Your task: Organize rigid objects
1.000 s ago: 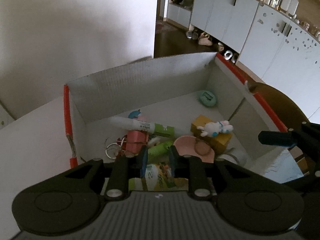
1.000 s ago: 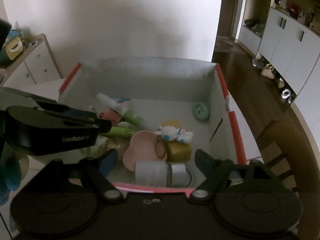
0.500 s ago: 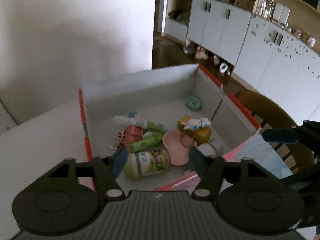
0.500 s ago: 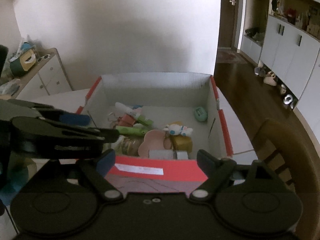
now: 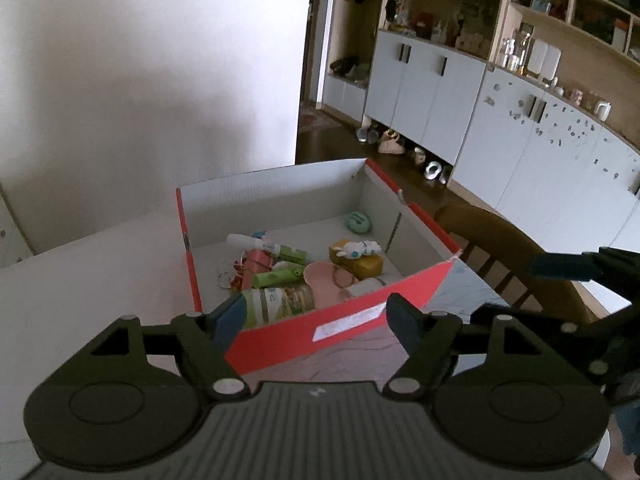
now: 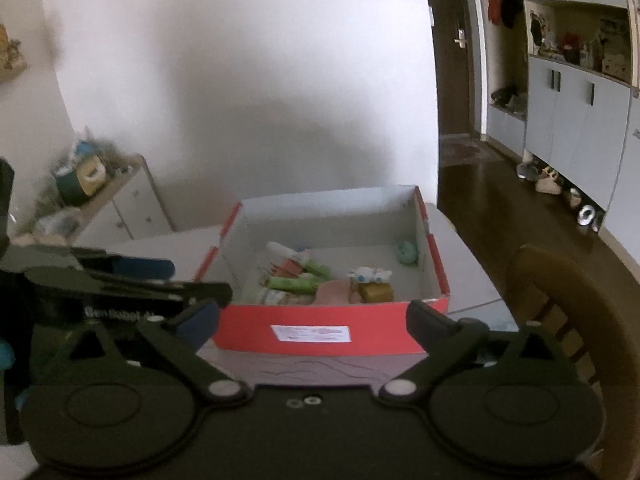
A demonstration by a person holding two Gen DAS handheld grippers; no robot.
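A red cardboard box point(image 5: 344, 326) point(image 6: 320, 332) with a white inside sits on the table, holding several small items: a labelled jar point(image 5: 280, 300), green tubes point(image 5: 276, 278), a pink dish point(image 5: 328, 276), a yellow block with a white toy point(image 5: 356, 252) on it, and a teal round item point(image 5: 358, 222). My left gripper point(image 5: 316, 318) hangs in front of the box's near wall, jaws still opening, nothing between them. My right gripper point(image 6: 312, 318) is also back from the box, jaws opening wide and empty.
A wooden chair point(image 5: 508, 248) point(image 6: 560, 300) stands to the right of the table. White cabinets point(image 5: 432, 92) line the far right wall. A low white drawer unit point(image 6: 128, 208) with clutter stands at the left. Shoes point(image 6: 548, 180) lie on the dark floor.
Both grippers have pulled back and up from over the box. The left jaws went from shut to wide apart, leaving the jar lying in the box. The right jaws have widened.
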